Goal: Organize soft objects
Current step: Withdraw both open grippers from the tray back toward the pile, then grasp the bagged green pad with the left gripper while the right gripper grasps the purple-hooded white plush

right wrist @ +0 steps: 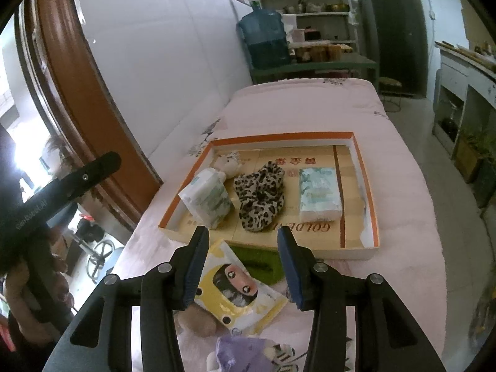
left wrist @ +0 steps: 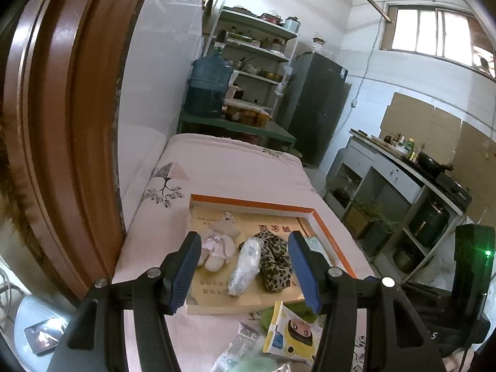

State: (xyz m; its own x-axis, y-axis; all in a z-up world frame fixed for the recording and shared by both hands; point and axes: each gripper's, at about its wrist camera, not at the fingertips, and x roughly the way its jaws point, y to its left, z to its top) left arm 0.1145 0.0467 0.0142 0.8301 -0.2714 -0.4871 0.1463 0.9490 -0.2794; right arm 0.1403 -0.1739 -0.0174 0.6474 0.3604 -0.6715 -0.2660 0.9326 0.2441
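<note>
**My two grippers, seen up close**

I see black linkage arms with silver pivot screws and ribbed blue pads on the left gripper (left wrist: 246, 271) and right gripper (right wrist: 243, 268). White lettering marks the black handle at the right view's left edge.

White tiled walls (left wrist: 155, 71) enclose a narrow room with a pale floor (right wrist: 434, 161). A brown wooden door frame (left wrist: 62, 124) stands at the left. Beyond the far edge of the pink-covered bed (left wrist: 235, 167) are a green bench (left wrist: 235, 125) bearing a blue water jug (left wrist: 209, 86), a shelf rack (left wrist: 257, 52) and a dark refrigerator (left wrist: 316, 105). A barred window (left wrist: 434, 31) lets in daylight above a grey counter (left wrist: 400, 173)
</note>
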